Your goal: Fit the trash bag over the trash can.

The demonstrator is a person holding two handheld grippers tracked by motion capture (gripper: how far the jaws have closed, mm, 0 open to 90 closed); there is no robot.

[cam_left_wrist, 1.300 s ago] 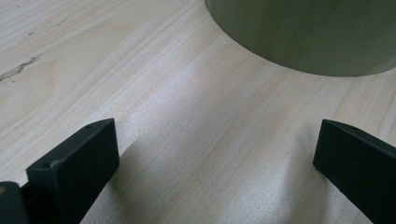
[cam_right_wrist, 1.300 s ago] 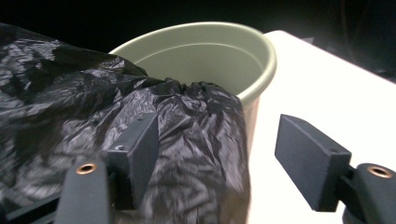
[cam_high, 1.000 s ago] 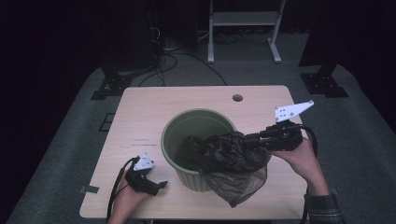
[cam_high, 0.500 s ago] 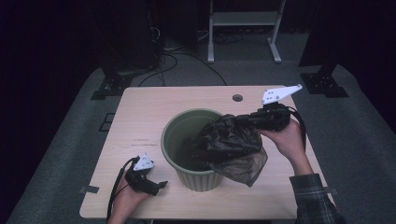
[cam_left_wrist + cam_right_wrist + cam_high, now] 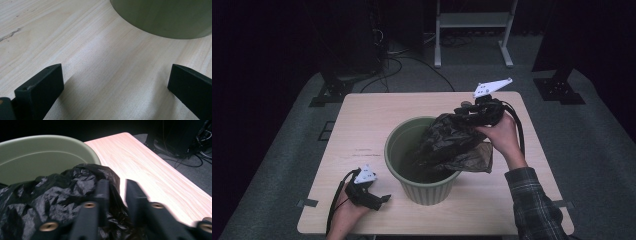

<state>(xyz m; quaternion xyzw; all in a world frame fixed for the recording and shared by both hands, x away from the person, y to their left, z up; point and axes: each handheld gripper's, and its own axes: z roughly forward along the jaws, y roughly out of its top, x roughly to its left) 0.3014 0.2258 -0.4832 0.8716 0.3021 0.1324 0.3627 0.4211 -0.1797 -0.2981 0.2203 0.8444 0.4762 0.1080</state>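
L tongs open, R tongs opening

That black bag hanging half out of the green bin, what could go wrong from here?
The black bag sits bunched over one side of the green bin; it could slump inside or slide off. The right gripper has just been opening, with only a narrow gap showing, so its hold looks unsure. The left gripper is open beside the bin, not steadying it, so a tug might shift it.

The bin is set near the middle of the table. The bag is draped over the bin's right rim, partly inside. The left gripper is rested on the table, left of the bin.
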